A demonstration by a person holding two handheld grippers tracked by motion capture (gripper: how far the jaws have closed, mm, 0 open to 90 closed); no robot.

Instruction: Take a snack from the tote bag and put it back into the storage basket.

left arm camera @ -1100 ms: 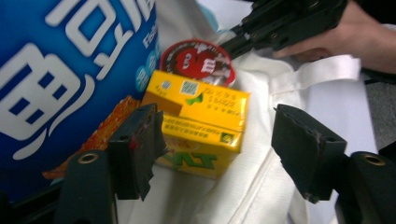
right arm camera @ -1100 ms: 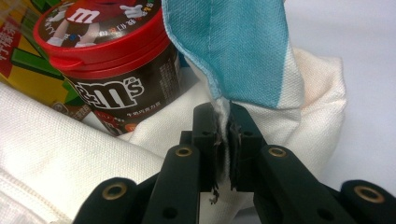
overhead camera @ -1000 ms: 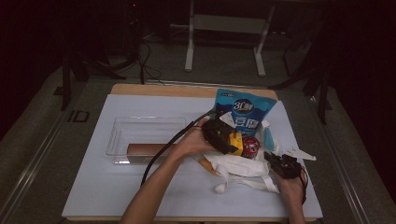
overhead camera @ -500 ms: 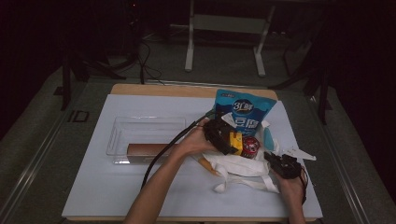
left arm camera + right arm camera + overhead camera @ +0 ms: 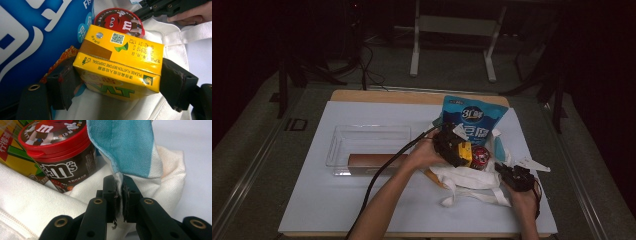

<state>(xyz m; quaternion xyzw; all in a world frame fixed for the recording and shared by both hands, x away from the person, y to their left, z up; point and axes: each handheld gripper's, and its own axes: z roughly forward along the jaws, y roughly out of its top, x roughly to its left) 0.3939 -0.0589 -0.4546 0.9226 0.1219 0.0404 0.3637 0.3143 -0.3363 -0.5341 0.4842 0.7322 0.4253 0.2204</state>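
Left claw jaws opening around carton

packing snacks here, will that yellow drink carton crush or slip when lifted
The yellow drink carton looks like stiff folded card with flat sides, so the left gripper probably holds it steadily. Its panels may dent if squeezed hard. The boxy shape should not roll.

My left gripper straddles the yellow carton (M&M's tub behind, blue bag alongside).
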